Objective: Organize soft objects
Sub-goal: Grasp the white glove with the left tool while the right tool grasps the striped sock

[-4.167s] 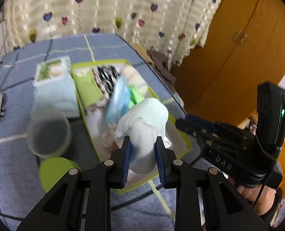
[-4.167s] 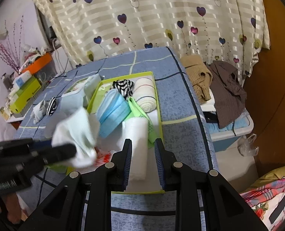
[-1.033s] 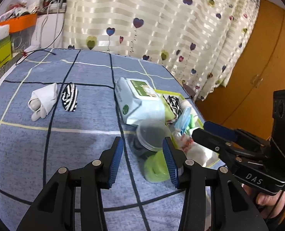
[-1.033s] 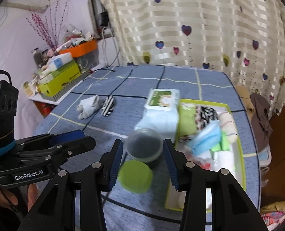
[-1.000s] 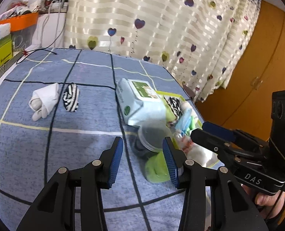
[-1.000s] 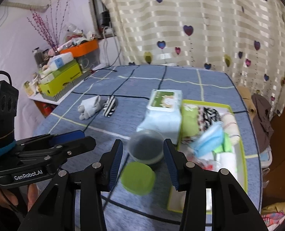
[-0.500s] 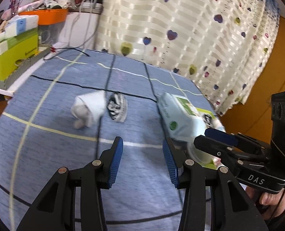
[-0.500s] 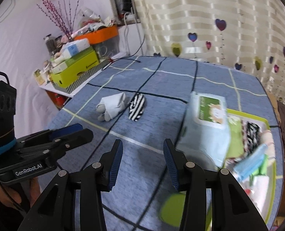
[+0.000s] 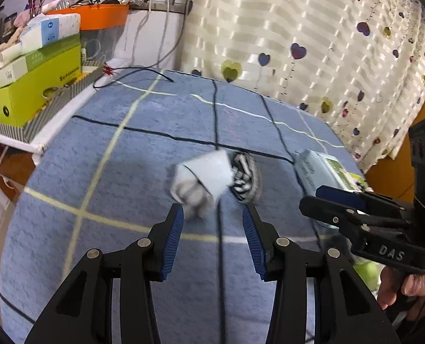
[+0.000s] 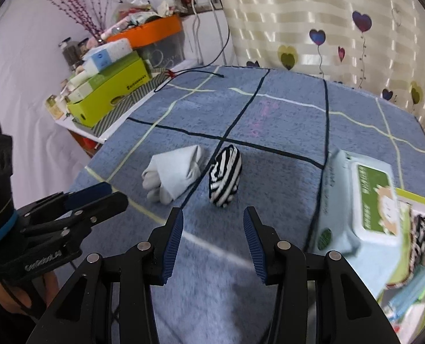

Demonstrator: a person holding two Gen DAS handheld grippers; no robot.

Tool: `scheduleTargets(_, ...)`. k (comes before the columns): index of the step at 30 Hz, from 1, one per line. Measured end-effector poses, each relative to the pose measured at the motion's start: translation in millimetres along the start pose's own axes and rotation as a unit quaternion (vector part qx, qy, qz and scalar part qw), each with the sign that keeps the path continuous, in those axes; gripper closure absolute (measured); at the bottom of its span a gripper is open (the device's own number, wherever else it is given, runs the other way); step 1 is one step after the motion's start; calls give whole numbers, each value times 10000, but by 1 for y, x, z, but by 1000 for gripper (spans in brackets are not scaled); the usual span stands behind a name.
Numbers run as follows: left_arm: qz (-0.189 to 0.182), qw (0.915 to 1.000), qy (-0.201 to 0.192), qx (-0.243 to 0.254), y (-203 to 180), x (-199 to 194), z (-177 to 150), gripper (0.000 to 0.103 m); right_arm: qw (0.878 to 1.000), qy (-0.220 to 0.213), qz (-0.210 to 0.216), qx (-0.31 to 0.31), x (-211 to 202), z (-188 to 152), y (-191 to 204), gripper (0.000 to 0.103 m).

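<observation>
1. Both tongs gape empty: the left tongs [image 9: 212, 238] point at the white rolled sock [image 9: 204, 177], the right tongs [image 10: 212, 238] at the striped rolled sock [image 10: 225, 179].
2. Both socks lie side by side on the blue checked worktop [image 10: 284, 117], long axes running away from the tongs.
3. Each sock sits just beyond its fingertips; both grippers are held level and low.

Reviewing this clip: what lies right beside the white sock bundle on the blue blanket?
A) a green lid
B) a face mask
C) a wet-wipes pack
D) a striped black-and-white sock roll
D: the striped black-and-white sock roll sits just right of the white sock bundle, while the wet-wipes pack lies further right.
</observation>
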State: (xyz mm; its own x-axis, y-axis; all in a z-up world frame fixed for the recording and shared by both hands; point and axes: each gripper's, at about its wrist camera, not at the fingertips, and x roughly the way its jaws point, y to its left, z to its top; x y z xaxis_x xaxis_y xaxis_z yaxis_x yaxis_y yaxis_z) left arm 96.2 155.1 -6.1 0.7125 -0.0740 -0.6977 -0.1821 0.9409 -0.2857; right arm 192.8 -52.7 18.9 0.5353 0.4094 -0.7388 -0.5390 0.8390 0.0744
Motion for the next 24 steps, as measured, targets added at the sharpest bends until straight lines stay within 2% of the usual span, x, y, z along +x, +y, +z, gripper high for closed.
scheduleTargets(8,100,9999,47,30,20,16,15,59,9984,354,-119,429,60,25,-11,60)
scheduleTargets(17,-92,9993,150,336,19,27,27,58,9956,643,-308,602,106,37,-20,60)
scheduleTargets(18,-107,9992,172,356,18,30,28,56,9956,664,-327,569,109,37,-20,66)
scheduleTargets(19,-131,9989,207,391,17,33,30,55,9955,683,-333,562,111,37,-20,80)
scheduleTargets(21,-126,9984,286,464,15,43,32,54,9954,655,-343,611,110,38,-20,91)
scheduleTargets(24,-139,9974,397,591,11,54,33,54,9964,483,-374,590,97,39,-20,91)
